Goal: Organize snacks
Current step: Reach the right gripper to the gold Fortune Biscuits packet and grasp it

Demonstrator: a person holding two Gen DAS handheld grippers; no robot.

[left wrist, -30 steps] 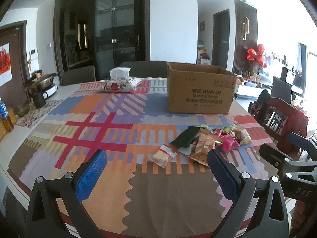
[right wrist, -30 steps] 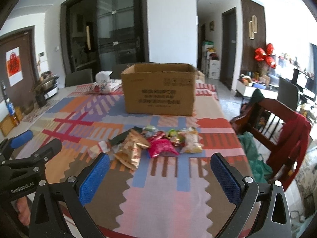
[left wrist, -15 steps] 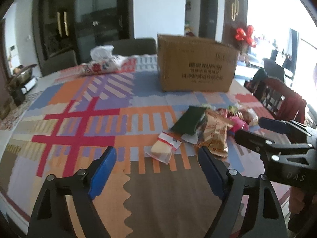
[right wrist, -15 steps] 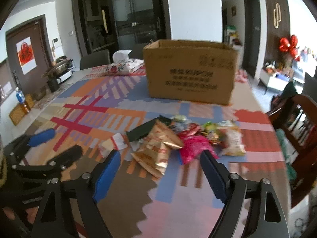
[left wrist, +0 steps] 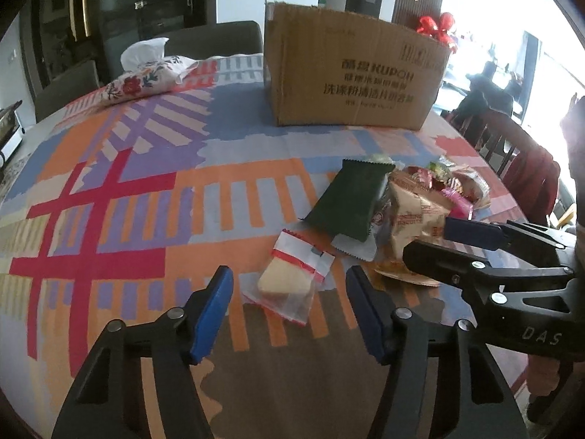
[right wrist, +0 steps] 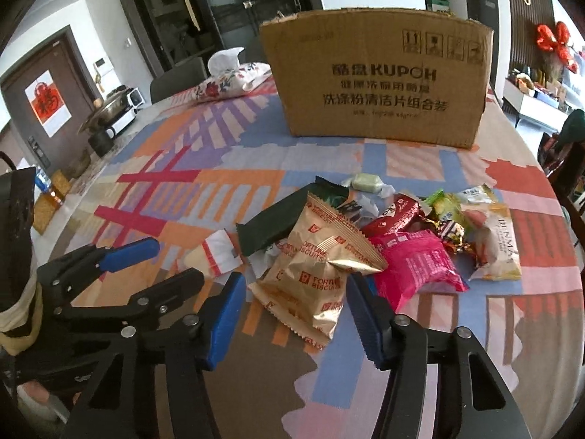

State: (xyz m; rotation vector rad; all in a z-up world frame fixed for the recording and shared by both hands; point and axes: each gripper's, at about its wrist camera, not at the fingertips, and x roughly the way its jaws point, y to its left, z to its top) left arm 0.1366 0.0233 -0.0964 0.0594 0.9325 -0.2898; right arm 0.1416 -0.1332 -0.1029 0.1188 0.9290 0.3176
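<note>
A pile of snack packets lies on the patchwork tablecloth [left wrist: 109,201] in front of an open cardboard box [left wrist: 351,73]. My left gripper [left wrist: 289,292] is low over the cloth with its jaws closing. A clear packet holding a yellow cake [left wrist: 289,281] lies between its blue pads, untouched. My right gripper [right wrist: 296,292] is also closing, and a gold biscuit bag [right wrist: 314,281] sits between its pads without being pressed. Behind these lie a dark green packet [right wrist: 278,223], a pink packet [right wrist: 413,267] and a white packet [right wrist: 501,245]. Each gripper shows in the other's view: right gripper [left wrist: 431,241], left gripper [right wrist: 179,261].
A floral tissue pack [left wrist: 146,77] lies at the far left of the table, beside the cardboard box [right wrist: 380,84]. A wooden chair with a red garment [left wrist: 530,179] stands off the right edge. Pots and a kettle [right wrist: 102,139] are on a counter at the left.
Both grippers have come forward and down toward the snack pile and tilted more steeply. Their jaws have narrowed from wide open to about half.
</note>
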